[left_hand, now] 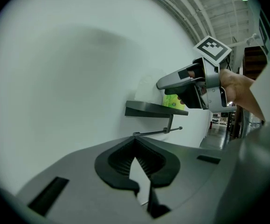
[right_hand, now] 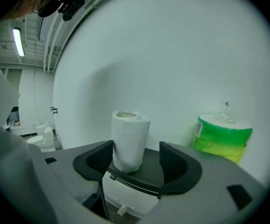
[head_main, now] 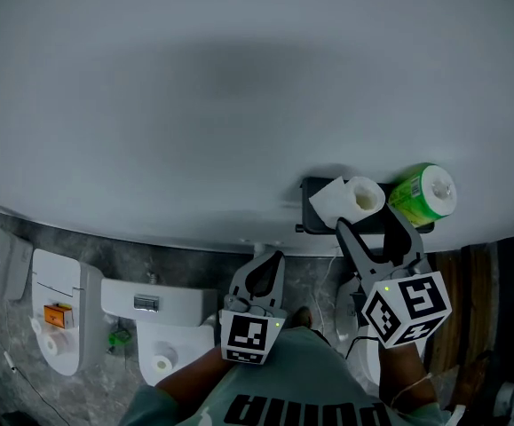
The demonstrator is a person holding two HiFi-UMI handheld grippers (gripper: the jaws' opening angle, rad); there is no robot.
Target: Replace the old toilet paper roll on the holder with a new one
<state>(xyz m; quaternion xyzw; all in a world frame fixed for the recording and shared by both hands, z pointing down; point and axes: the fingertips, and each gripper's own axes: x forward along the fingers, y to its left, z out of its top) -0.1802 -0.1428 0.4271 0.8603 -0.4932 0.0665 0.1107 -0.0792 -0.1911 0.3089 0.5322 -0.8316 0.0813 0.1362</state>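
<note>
Old roll (head_main: 356,198) on centre stage, but scanning from the left: left gripper (head_main: 277,257) pinched closed on nothing, right gripper (head_main: 369,224) with jaws apart either side of that white roll, upright on the black shelf (right_hand: 148,172), then the green-wrapped new roll (right_hand: 222,138), label unreadable.

Restroom. White toilet fixtures (head_main: 163,327) stand in a row on grey stone floor (head_main: 185,260) along a plain white wall (head_main: 239,87); wall-mounted paper holder (left_hand: 148,109).

A dark wall shelf (right_hand: 148,169) bears an upright white toilet roll (right_hand: 129,141) and a green-wrapped roll (right_hand: 221,136).
</note>
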